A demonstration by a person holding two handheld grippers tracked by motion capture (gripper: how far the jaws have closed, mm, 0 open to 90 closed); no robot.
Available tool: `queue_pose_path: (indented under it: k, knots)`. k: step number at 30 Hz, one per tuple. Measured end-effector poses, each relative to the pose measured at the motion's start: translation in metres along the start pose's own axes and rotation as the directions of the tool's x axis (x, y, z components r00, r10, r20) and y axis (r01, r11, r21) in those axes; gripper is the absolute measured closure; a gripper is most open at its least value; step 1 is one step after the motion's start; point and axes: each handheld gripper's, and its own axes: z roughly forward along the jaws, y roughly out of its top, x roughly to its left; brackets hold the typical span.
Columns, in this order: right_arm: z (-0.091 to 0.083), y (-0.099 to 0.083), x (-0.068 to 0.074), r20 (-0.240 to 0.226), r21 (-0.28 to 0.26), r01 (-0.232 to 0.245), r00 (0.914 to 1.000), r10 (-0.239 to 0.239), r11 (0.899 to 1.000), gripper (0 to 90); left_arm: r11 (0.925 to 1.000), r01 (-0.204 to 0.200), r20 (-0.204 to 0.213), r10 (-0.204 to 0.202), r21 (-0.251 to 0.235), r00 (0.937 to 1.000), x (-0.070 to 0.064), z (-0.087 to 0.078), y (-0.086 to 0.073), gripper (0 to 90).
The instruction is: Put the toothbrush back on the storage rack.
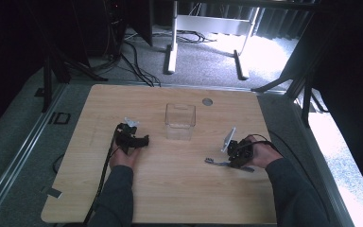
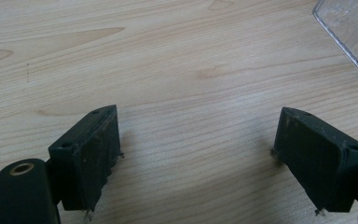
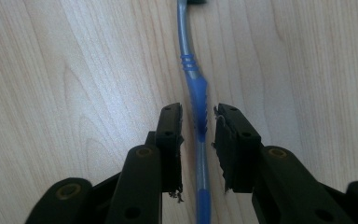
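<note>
Fingers of the right gripper [image 3: 198,128] stand narrowly apart astride a blue toothbrush [image 3: 199,100], one either side of its handle with thin gaps showing, not yet clamped. That toothbrush lies flat on the table [image 1: 170,189], at about 4 o'clock from the clear box [image 1: 180,121]. The right hand [image 1: 263,153] reaches in low from 5 o'clock. Left gripper [image 2: 196,149] fingers are spread wide over bare wood, holding nothing, at 9 o'clock of the box.

A blue-and-grey toothbrush [image 3: 196,98] (ridged blue grip) lies on the pale wood-grain table [image 3: 74,70].
</note>
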Motion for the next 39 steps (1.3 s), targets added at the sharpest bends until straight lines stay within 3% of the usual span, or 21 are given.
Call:
queue_pose_path:
  k: [39]
  knots:
    - [0.015,0.008,-0.003,-0.032,0.094,0.002,0.9995,0.001,0.996,76.4,1.0000,-0.002,0.001,0.002,0.001,1.0000,0.000,0.000,0.000,14.8]
